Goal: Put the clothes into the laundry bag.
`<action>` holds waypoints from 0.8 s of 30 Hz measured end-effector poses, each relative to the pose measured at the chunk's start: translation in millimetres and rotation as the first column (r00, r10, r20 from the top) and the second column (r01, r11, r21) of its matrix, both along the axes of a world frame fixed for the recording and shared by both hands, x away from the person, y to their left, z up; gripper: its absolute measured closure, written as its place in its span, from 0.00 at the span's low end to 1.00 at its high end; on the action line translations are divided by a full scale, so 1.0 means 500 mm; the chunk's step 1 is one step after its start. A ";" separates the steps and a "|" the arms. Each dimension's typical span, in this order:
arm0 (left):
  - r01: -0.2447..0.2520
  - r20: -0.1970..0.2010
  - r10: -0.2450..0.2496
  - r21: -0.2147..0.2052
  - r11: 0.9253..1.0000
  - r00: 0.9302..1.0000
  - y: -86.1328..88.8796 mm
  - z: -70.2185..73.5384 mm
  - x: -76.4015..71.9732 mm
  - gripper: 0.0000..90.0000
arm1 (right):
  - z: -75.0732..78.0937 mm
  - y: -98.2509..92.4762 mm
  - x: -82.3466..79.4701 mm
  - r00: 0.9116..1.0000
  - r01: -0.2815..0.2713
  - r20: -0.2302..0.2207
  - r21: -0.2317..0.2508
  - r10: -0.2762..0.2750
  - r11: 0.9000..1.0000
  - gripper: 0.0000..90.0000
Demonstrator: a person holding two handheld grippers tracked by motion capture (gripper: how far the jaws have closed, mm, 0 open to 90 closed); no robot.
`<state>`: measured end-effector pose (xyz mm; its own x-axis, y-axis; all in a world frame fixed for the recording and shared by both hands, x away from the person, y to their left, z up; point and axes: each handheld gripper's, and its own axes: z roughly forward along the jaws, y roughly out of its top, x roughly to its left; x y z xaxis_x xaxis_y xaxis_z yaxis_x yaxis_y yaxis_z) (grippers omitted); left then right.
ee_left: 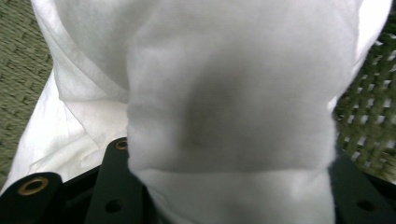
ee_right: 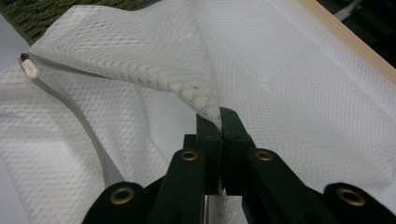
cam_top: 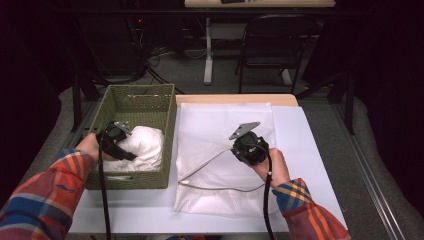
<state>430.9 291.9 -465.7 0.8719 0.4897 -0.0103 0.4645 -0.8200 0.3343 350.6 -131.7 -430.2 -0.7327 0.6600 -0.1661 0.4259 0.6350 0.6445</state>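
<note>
Dark room behind, with a chair (cam_top: 276, 47) and table legs past the far edge. White tabletop (cam_top: 310, 150) in front carries a green woven basket (cam_top: 140, 102) at the left and a white mesh laundry bag (cam_top: 220, 190) lying flat beside it, near the middle.

Left hand-held gripper (cam_top: 116, 145): down inside the basket, on a bundle of white cloth (cam_top: 145, 142) that lies against the basket's near wall. In the left gripper view the cloth (ee_left: 233, 102) bulges up between the two black jaws, and both jaws sit against its sides. Jaws partly closed and squeezing the fabric; it counts as grasped. Woven basket wall (ee_left: 369, 121) visible on either side of the cloth.

Right hand-held gripper (cam_top: 248, 145): over the mesh bag, about its middle. In the right gripper view the jaws are clenched tight together on a pinch of the mesh bag (ee_right: 140, 60), top layer pulled up into a peak at the fingertips. Zipper (ee_right: 88, 130) runs along the opening edge left of the jaws, its white end (ee_right: 29, 67) lying on the mesh. In the high view the zipper (cam_top: 200, 172) shows as a grey line curving across the bag's near half.

Sleeves are plaid, both forearms entering from the near edge.
</note>
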 end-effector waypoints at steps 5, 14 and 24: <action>-0.003 0.025 0.003 0.020 1.000 1.000 -0.003 0.045 -0.016 0.59 | 0.000 0.000 0.000 1.000 0.001 0.000 0.000 -0.001 1.000 0.98; -0.015 0.052 0.013 0.033 0.999 0.999 -0.004 0.093 -0.030 0.59 | -0.001 0.000 0.001 1.000 0.004 -0.003 -0.002 -0.004 1.000 0.98; -0.023 0.080 0.019 0.050 0.998 0.997 -0.010 0.157 -0.048 0.59 | -0.003 0.000 0.001 1.000 0.007 -0.006 0.000 -0.007 1.000 0.98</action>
<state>406.9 287.1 -387.1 0.8585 0.5060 0.0837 0.4555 -0.8272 0.3292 351.0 -131.5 -431.5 -0.7293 0.6649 -0.1614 0.4341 0.6320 0.6419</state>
